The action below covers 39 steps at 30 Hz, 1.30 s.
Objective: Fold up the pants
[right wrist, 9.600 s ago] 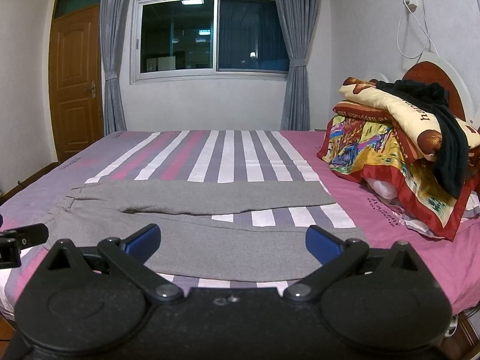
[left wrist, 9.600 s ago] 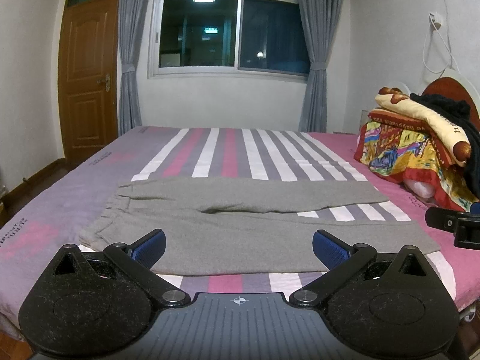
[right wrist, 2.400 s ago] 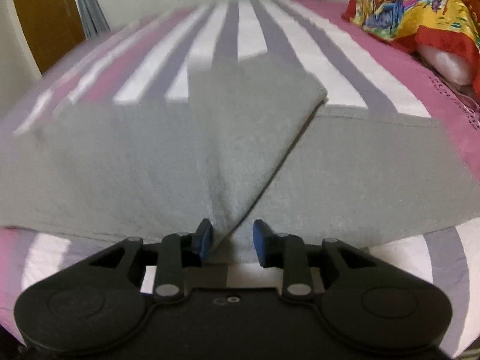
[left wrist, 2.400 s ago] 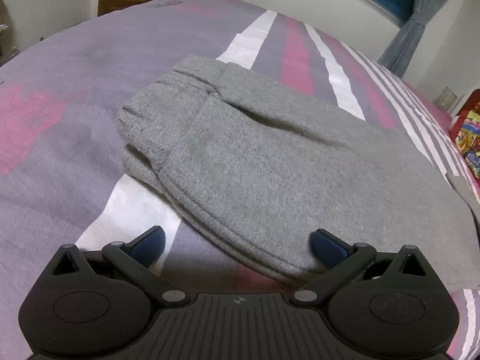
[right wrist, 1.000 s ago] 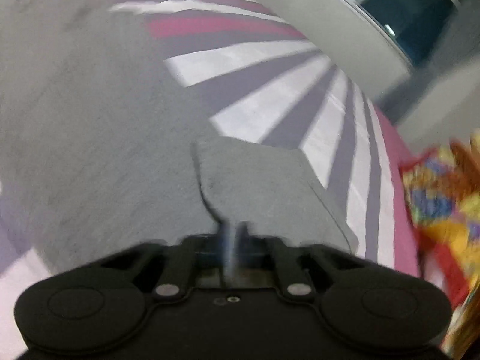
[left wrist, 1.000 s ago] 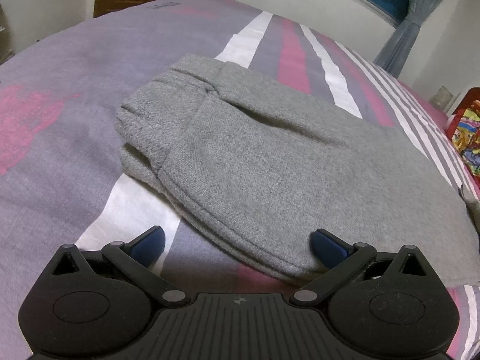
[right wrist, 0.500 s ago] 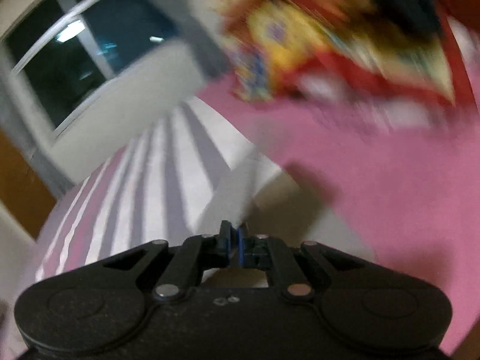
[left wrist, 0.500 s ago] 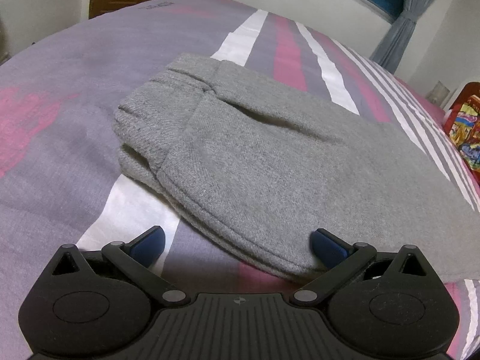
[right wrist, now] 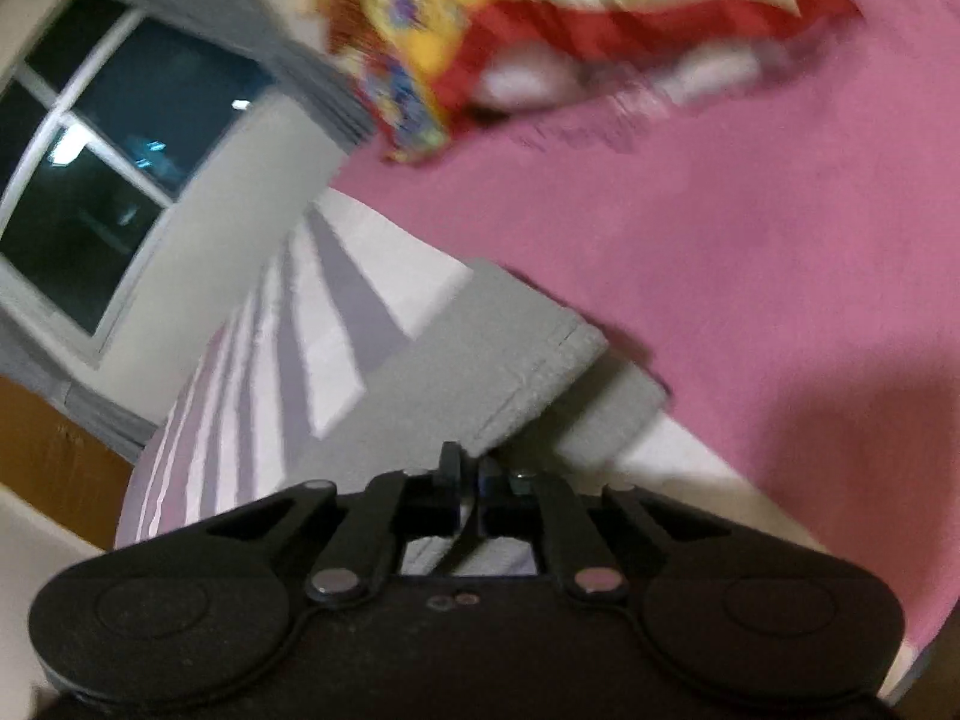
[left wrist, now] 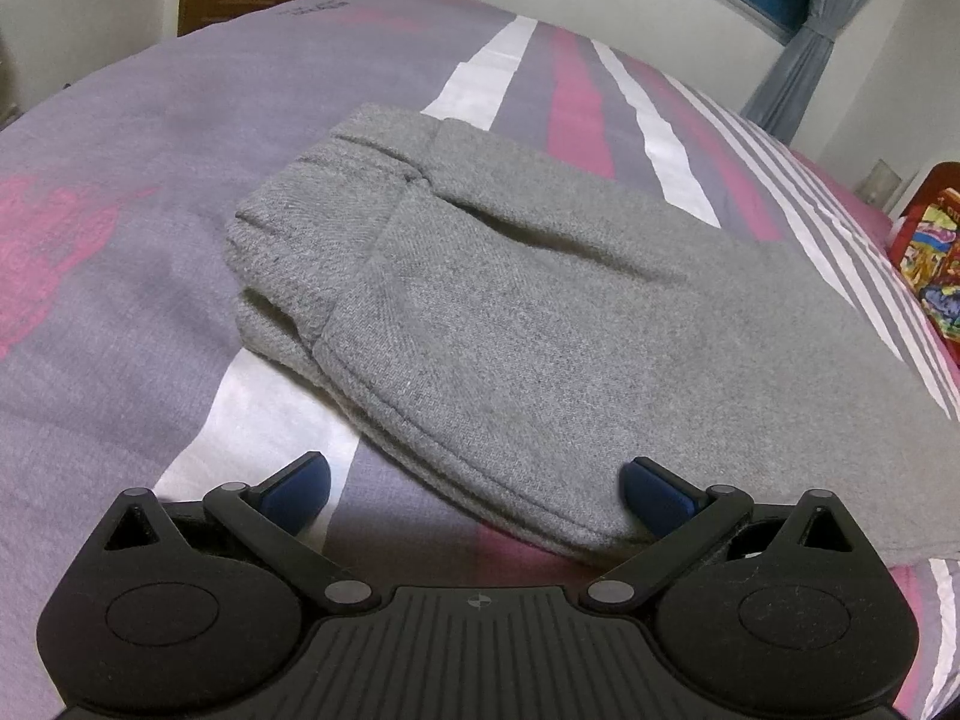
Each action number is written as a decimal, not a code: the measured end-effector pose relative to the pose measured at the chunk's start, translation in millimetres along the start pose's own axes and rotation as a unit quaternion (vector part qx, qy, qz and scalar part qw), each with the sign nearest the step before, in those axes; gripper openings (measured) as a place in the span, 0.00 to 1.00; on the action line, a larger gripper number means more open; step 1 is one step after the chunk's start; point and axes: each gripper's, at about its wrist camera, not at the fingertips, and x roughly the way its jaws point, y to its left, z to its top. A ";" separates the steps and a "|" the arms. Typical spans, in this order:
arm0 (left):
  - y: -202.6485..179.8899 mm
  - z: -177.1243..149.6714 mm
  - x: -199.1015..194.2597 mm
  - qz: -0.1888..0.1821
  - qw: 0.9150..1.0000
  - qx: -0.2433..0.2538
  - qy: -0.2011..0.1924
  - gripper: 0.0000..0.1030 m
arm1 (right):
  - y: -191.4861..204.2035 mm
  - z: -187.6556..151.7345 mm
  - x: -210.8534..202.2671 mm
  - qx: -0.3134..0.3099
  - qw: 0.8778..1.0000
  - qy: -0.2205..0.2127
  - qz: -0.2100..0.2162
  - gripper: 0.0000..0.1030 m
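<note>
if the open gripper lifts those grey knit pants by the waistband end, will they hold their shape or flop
The grey knit pants will probably flop: the thick fabric lies in soft rolled layers on the striped bedsheet. The stacked leg would likely slide off, since nothing pins it. The shut right gripper pinches a hem whose cloth already bends, sagging from the pinch.

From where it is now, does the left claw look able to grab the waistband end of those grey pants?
Probably yes. The left claw is open, low over the bed, and the grey pants lie right in front with their near hem between its fingers. Nothing blocks the way.
</note>
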 end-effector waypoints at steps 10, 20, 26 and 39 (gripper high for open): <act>2.1 -5.3 -9.5 -0.005 1.000 -0.002 -0.014 1.00 | -6.9 -8.9 12.1 -0.017 0.998 0.014 -0.052 0.22; -54.0 17.3 -61.0 -0.043 0.990 0.064 -0.114 1.00 | 123.9 -43.0 5.7 -0.260 0.964 0.037 0.045 0.21; -125.2 58.3 -2.5 -0.063 0.985 0.133 -0.095 1.00 | 257.2 -112.2 76.5 -0.371 0.912 0.113 0.135 0.22; -124.0 69.2 57.0 -0.022 0.991 0.125 -0.036 1.00 | 372.7 -235.8 190.4 -0.509 0.826 0.205 0.125 0.36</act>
